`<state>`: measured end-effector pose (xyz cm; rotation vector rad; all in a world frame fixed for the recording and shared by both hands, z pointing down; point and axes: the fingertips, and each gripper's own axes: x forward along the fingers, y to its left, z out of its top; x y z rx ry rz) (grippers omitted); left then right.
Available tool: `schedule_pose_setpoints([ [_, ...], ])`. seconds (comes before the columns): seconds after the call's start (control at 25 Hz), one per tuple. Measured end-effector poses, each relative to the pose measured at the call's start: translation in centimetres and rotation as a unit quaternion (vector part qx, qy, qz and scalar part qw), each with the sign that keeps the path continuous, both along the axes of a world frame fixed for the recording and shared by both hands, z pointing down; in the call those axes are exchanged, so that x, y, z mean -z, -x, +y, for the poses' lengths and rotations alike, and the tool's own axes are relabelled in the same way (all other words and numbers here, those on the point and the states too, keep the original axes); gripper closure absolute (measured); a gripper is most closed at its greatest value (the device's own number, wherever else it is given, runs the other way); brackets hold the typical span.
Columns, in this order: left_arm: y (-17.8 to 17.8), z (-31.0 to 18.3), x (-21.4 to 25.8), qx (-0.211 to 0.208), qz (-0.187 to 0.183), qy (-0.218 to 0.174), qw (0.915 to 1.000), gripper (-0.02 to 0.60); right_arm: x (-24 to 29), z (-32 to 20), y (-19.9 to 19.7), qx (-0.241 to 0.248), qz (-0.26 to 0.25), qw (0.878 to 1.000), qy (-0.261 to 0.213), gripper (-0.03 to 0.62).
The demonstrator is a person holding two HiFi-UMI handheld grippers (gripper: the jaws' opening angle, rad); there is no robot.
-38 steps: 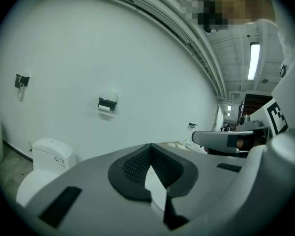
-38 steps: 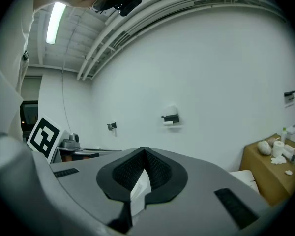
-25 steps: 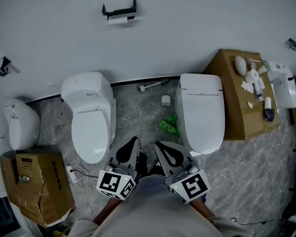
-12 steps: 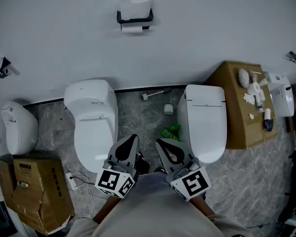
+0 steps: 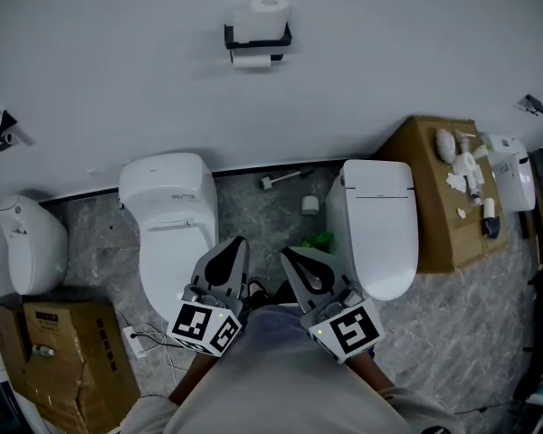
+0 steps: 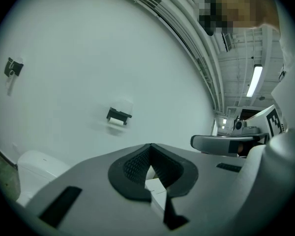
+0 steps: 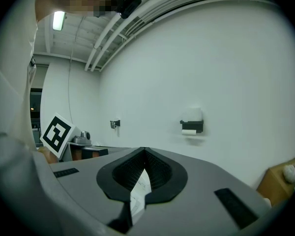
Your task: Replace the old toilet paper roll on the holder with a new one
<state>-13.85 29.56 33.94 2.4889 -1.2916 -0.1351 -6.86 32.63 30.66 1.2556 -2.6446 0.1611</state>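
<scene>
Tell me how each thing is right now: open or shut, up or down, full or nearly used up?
left gripper: shut, nothing in it
right gripper: shut, nothing in it
toilet paper holder: fixed on the wall, loaded
old roll: hangs in the holder, looks thin
new roll: stands upright on top of the holder
left toilet: lid down
right toilet: lid down

A roll [image 5: 270, 7] sits atop the holder [image 5: 258, 36] on the wall [image 5: 407, 34].
</scene>
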Motion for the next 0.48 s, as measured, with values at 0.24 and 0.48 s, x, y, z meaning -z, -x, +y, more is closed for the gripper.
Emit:
schedule_pose_setpoints([
  [0.24,0.4,-1.0,0.5,-0.007,0.005,-0.007,0.9999,0.577,0.6,-1.6,0.3,-0.023,0.001,1.000,-0.010,0.577],
  [0.48,0.8,-2.4,0.3,-0.005,0.010,-0.001,0.9999,0.577,0.4,-3.5,0.6,-0.022,0.006,1.000,-0.008,0.577],
])
